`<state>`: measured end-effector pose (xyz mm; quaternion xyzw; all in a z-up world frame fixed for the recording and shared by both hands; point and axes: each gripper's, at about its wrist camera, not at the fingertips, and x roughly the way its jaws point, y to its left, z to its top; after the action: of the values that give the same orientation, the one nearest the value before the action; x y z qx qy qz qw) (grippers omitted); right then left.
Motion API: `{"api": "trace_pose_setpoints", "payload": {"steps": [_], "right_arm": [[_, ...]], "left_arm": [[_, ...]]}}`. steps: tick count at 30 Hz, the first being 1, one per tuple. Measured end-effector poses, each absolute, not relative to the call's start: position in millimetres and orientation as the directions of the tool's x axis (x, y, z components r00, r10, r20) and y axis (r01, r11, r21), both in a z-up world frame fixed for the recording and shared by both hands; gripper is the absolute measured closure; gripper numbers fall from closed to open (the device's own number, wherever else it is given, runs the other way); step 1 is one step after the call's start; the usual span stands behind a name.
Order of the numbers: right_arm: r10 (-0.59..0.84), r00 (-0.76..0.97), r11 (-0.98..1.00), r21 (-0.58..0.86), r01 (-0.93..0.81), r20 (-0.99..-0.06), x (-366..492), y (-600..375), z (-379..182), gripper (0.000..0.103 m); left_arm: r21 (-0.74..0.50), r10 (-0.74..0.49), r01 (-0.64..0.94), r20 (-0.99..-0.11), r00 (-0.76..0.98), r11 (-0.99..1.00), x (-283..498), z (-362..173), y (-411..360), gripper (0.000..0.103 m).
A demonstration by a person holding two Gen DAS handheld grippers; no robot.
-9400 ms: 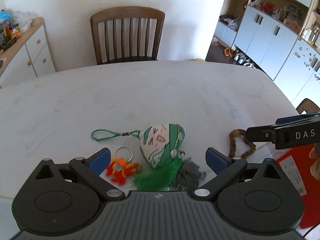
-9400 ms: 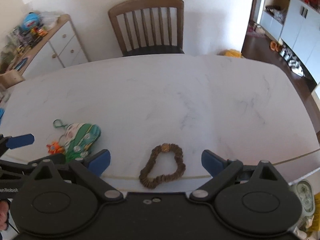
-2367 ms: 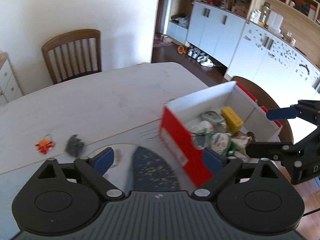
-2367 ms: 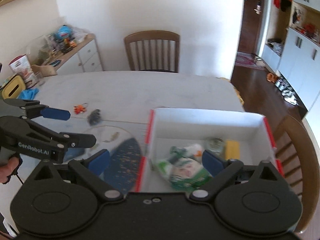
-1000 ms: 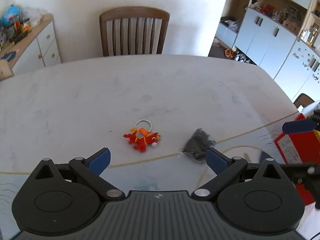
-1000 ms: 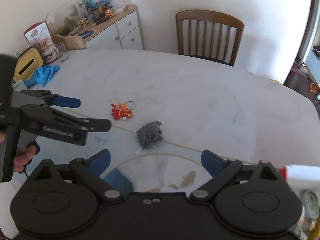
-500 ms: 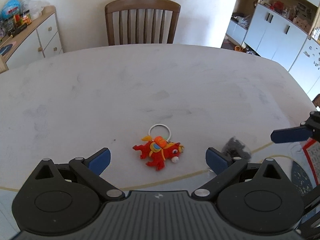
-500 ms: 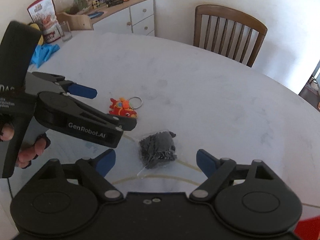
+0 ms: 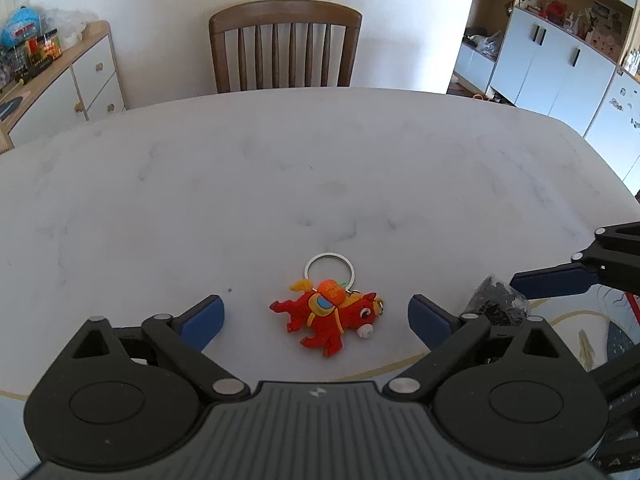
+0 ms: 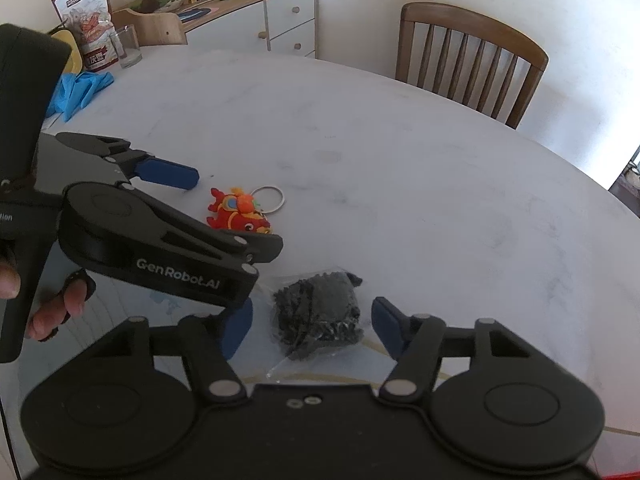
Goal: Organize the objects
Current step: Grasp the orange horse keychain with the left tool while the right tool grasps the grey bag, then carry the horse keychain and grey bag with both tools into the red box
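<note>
Left hand-held gripper (image 9: 316,316): held low over the bench, jaws spread wide and closing slightly; the red horse keychain lies between the two blue pads, touched by neither.
Right hand-held gripper (image 10: 308,330): angled down at the bench, jaws closing, about half spread; the dark bag sits between the pads with a gap on each side, so nothing is pinched.
Red horse keychain (image 9: 330,318): a red and orange toy horse lying on its side on the bench, its metal ring on the far side of it, towards the chair.
Dark bag (image 10: 320,314): a small clear plastic packet filled with dark grey bits, flat on the bench, just to the right of the keychain in the left wrist view and partly behind the left gripper's right finger there.
Bench (image 9: 280,184): a pale marble-look top with rounded edge; a thin gold curved line runs across its near part.
Person's hand (image 10: 60,304): fingers wrapped round the left gripper's black handle at the left edge of the right wrist view.
Chair (image 9: 286,46): brown wood with a slatted back, at the far side of the bench.
Blue gloves (image 10: 78,90): crumpled on the far left part of the bench, well apart from the keychain.
Sideboard (image 10: 256,20): white drawers under a wooden top crowded with small items, against the wall.
</note>
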<state>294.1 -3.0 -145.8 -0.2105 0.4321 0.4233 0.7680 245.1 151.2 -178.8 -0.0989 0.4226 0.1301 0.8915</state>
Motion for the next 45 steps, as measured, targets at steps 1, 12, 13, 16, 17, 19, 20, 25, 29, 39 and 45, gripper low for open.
{"api": "trace_pose_setpoints", "payload": {"steps": [1,12,13,16,17,19,20,25,29,39,45], "right_arm": [[0.468,0.269,0.555,0.043,-0.831,-0.842,294.7,-2.5,-146.4,0.043],[0.483,0.267,0.557,0.058,-0.828,-0.834,294.2,-1.3,-148.5,0.059],[0.484,0.267,0.559,0.06,-0.827,-0.833,293.9,-1.9,-148.3,0.061],[0.488,0.267,0.564,0.067,-0.823,-0.831,292.1,-4.6,-146.6,0.065],[0.489,0.266,0.564,0.069,-0.823,-0.83,291.1,-6.2,-146.0,0.066],[0.488,0.269,0.57,0.07,-0.819,-0.83,288.9,-9.7,-144.8,0.067],[0.49,0.27,0.573,0.073,-0.816,-0.829,287.7,-11.8,-143.7,0.067],[0.496,0.267,0.601,0.104,-0.792,-0.826,281.2,-26.1,-135.8,0.067],[0.502,0.267,0.615,0.123,-0.779,-0.823,271.8,-39.9,-126.2,0.067],[0.527,0.258,0.629,0.168,-0.76,-0.81,240.3,-81.9,-97.0,0.067],[0.541,0.26,0.642,0.193,-0.742,-0.799,219.6,-110.2,-78.9,0.067]], "left_arm": [[-0.057,0.153,-0.311,-0.778,0.609,0.949,245.0,-178.8,149.9,0.008],[-0.007,0.169,-0.269,-0.76,0.627,0.963,244.8,-174.3,140.2,0.043],[-0.007,0.17,-0.269,-0.761,0.627,0.963,244.7,-174.3,139.9,0.043],[-0.013,0.165,-0.27,-0.764,0.624,0.963,244.3,-173.2,139.1,0.044],[-0.018,0.162,-0.273,-0.766,0.622,0.962,244.0,-172.5,139.6,0.044],[-0.034,0.152,-0.279,-0.772,0.617,0.96,242.0,-171.5,139.7,0.044],[-0.042,0.146,-0.281,-0.776,0.614,0.959,240.6,-170.9,139.5,0.044],[-0.049,0.138,-0.287,-0.79,0.597,0.957,234.1,-166.4,133.7,0.044],[-0.065,0.12,-0.285,-0.801,0.586,0.956,224.5,-158.0,126.1,0.044],[-0.087,0.085,-0.271,-0.822,0.563,0.959,195.9,-122.5,93.3,0.044],[-0.112,0.056,-0.255,-0.82,0.569,0.96,174.8,-98.5,66.8,0.044]]}}
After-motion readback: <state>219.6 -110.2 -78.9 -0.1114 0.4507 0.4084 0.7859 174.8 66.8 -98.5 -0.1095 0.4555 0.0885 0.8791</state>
